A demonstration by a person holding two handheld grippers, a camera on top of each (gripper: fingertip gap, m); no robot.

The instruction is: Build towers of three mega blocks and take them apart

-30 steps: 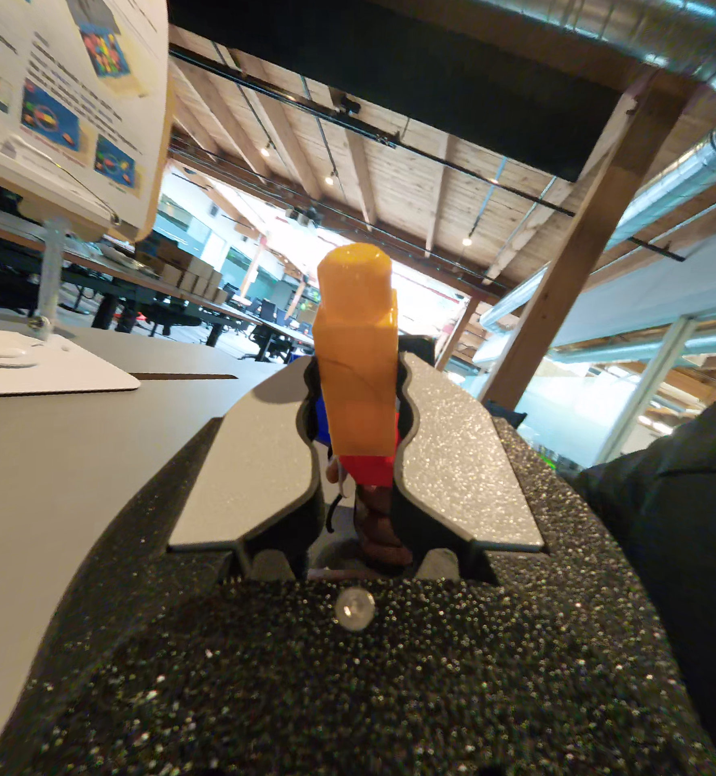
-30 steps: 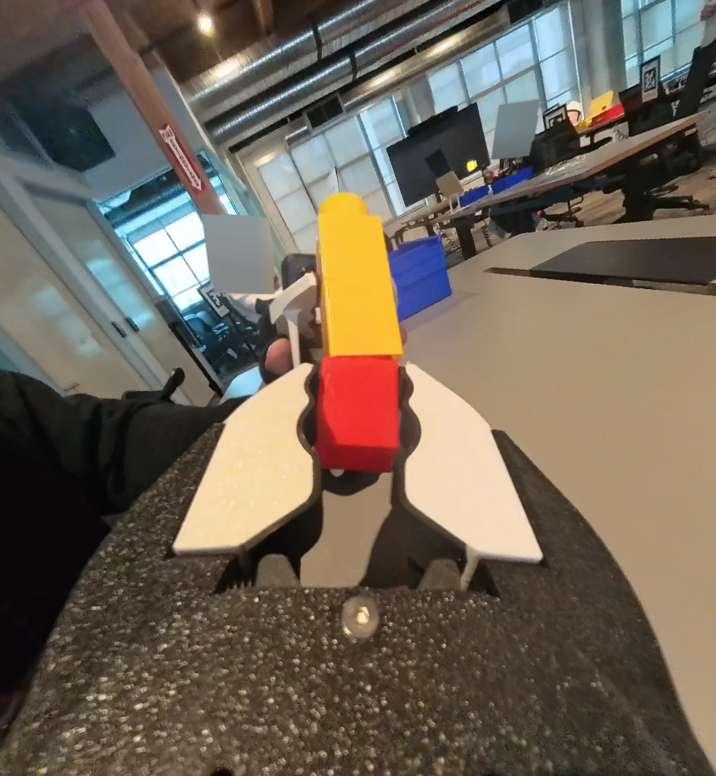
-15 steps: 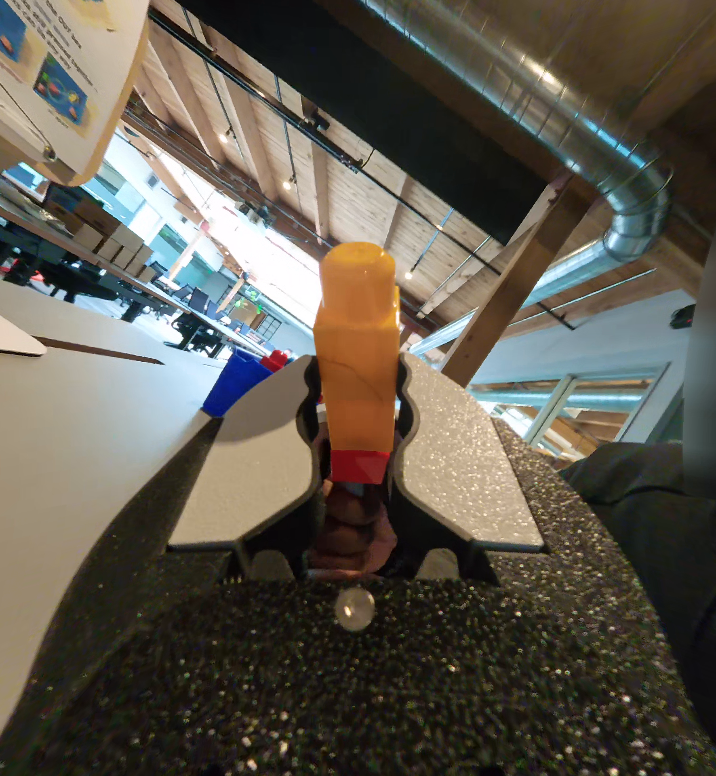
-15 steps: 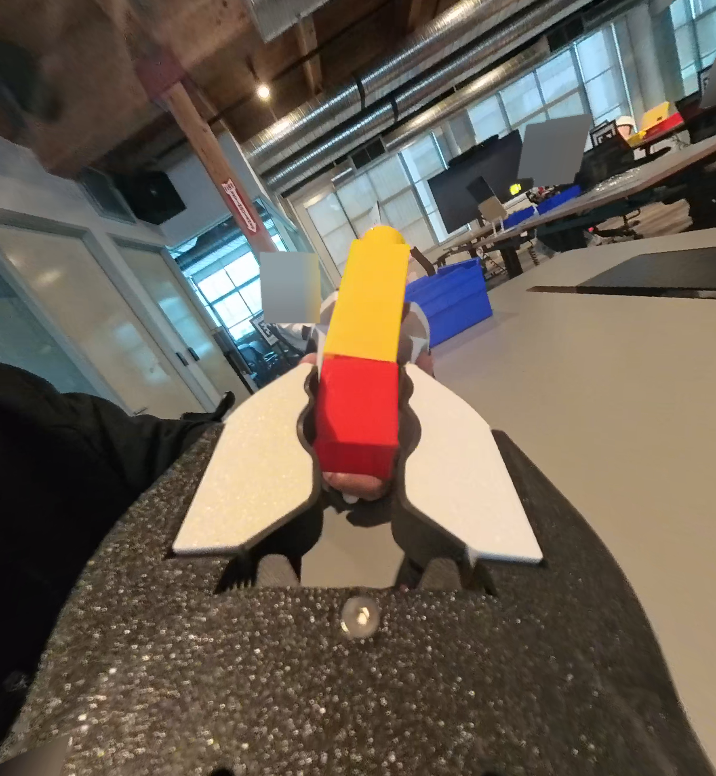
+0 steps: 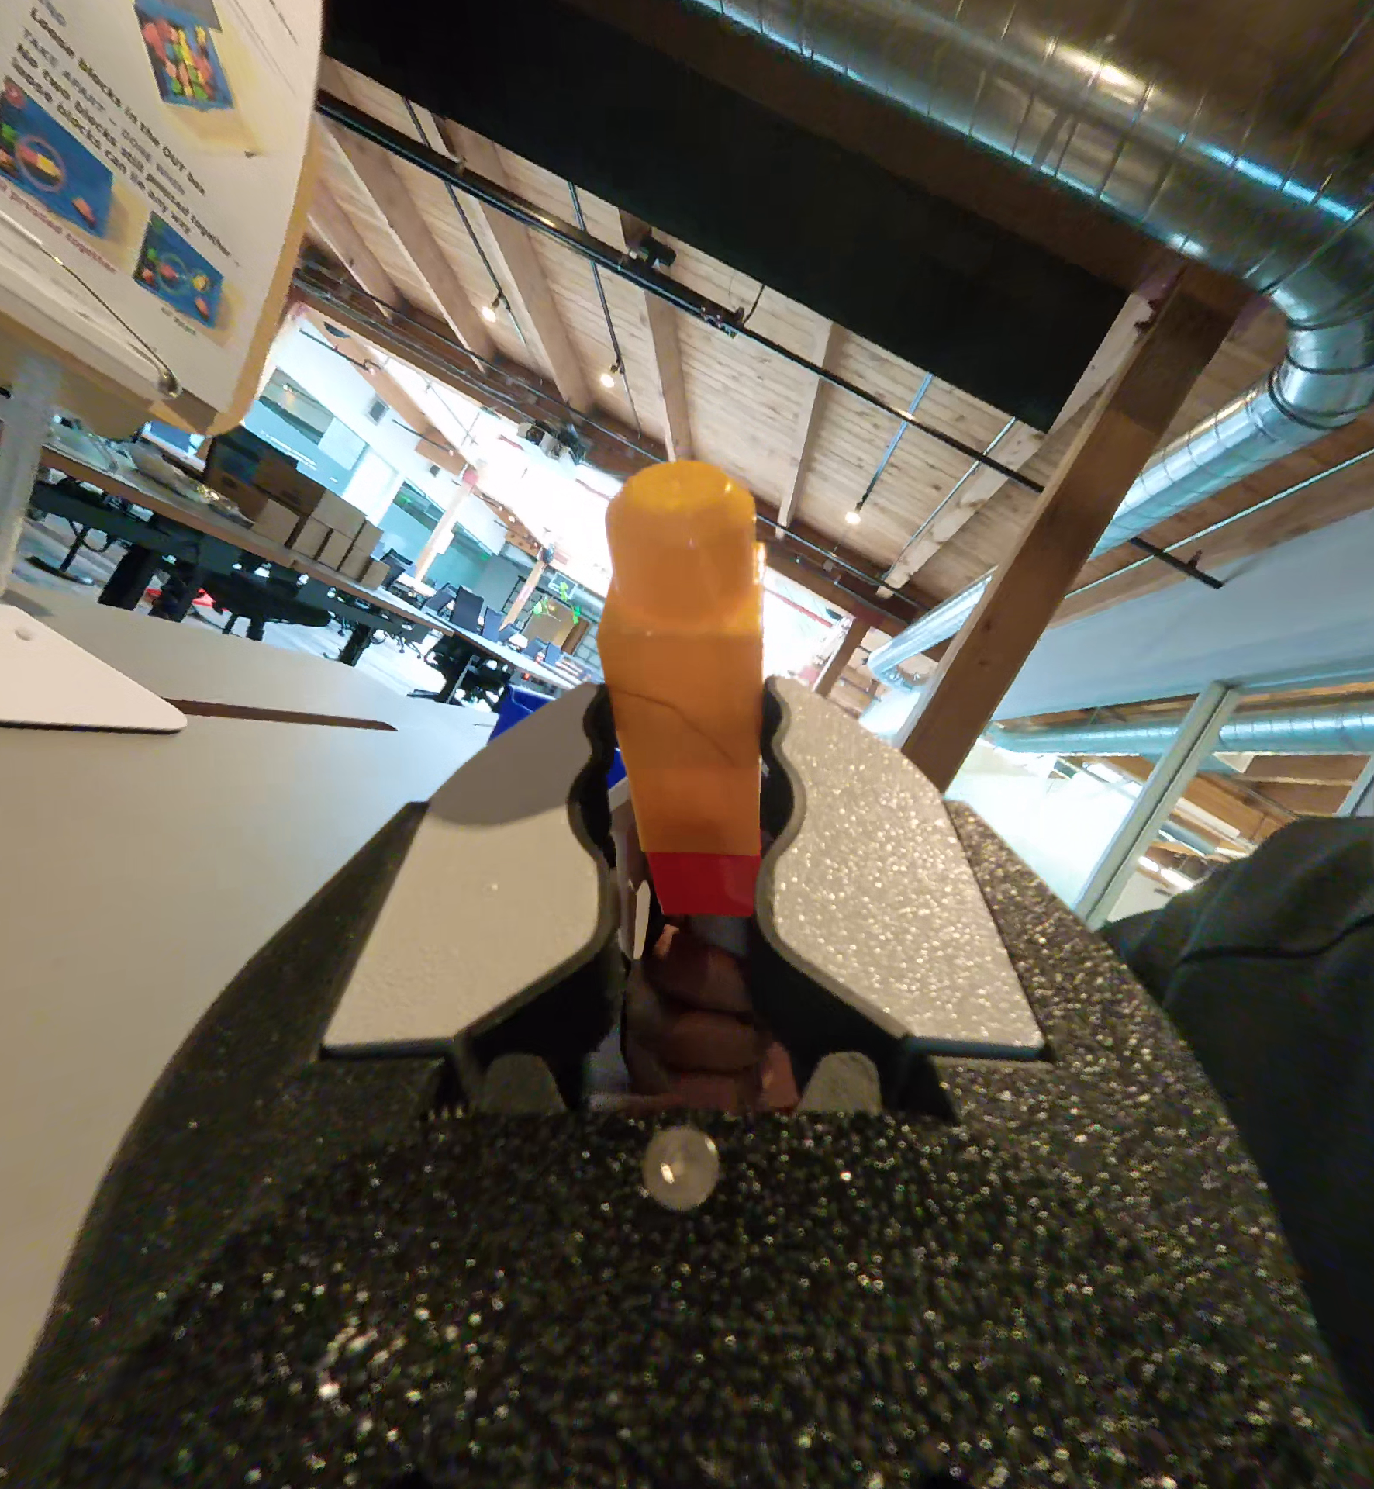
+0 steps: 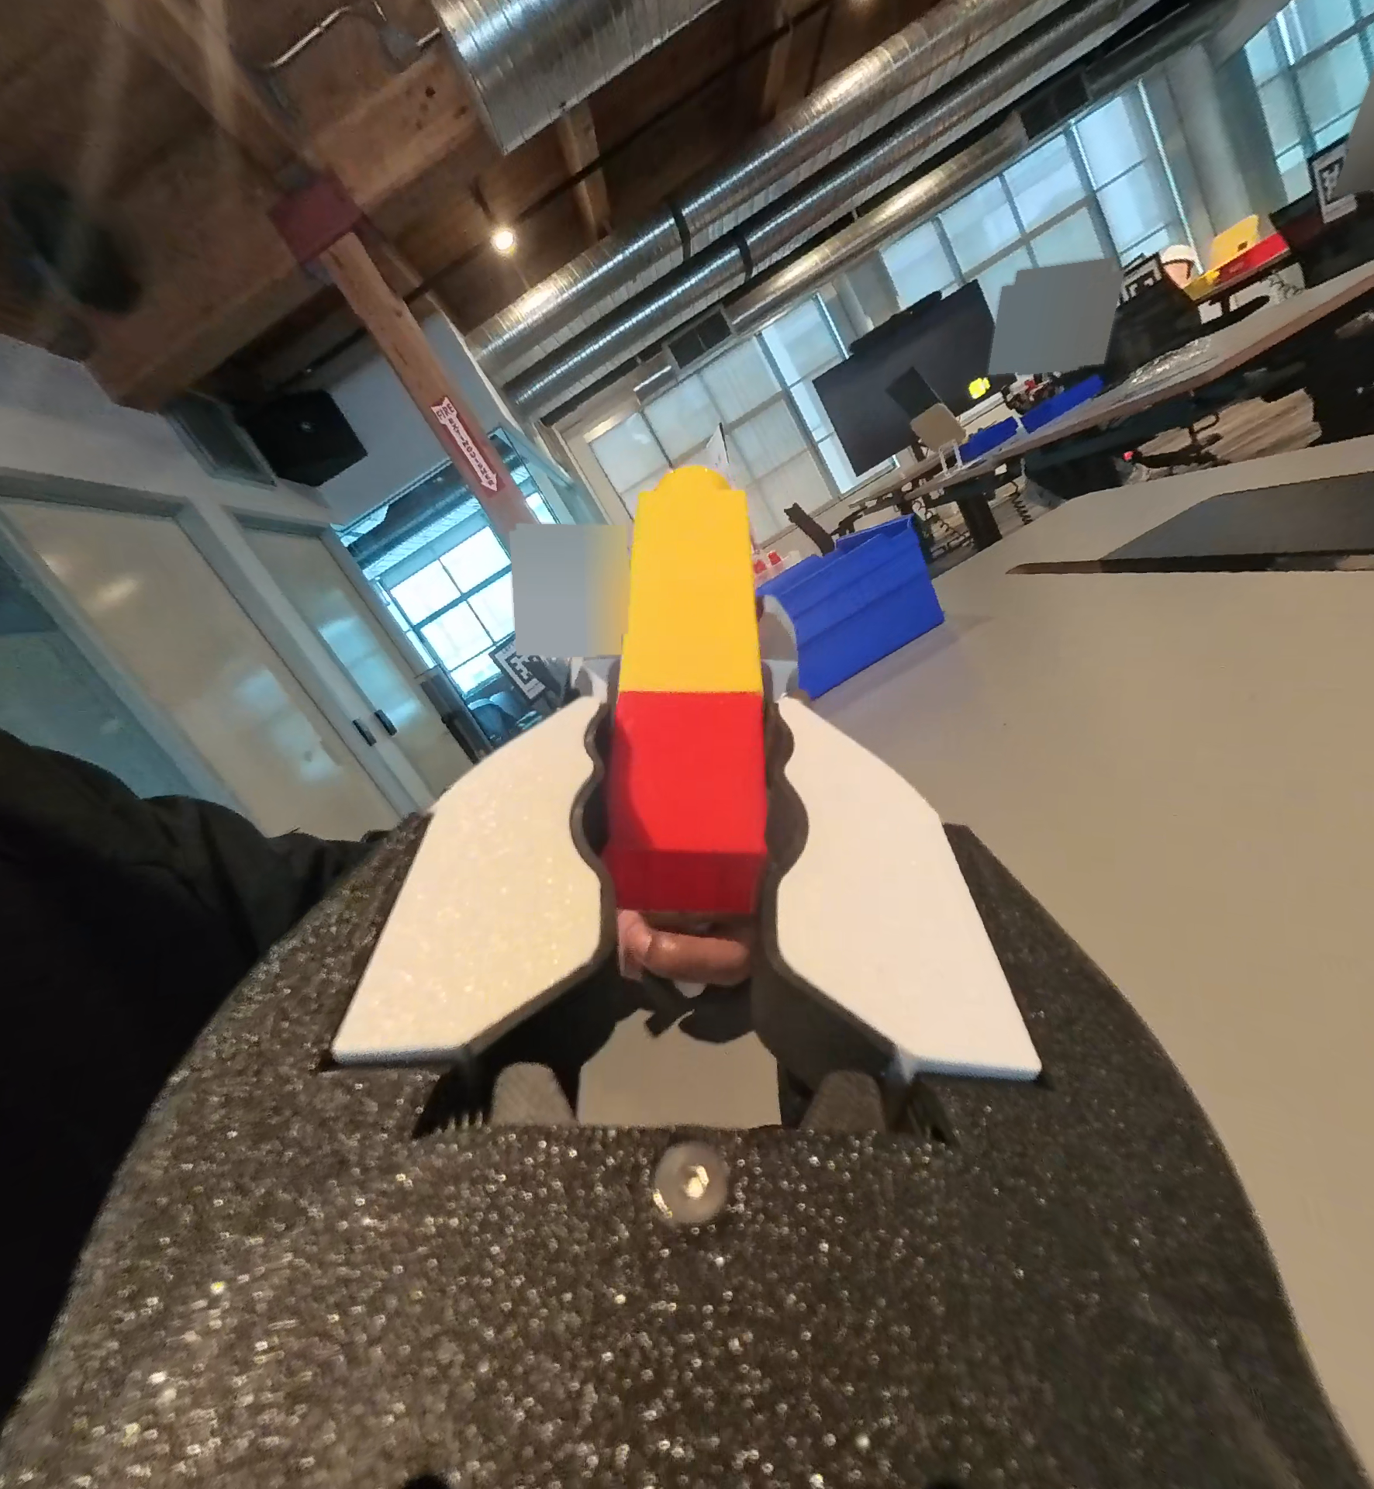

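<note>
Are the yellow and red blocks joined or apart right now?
Joined: yellow block sits flush against red block, no gap.

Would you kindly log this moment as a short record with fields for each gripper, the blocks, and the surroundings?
left gripper: shut on the yellow block
right gripper: shut on the red block
blocks: yellow and red joined end to end, held in the air between both grippers
third block: none visible
table: grey, below the grippers
blue bin: on the table, beyond the blocks
</note>
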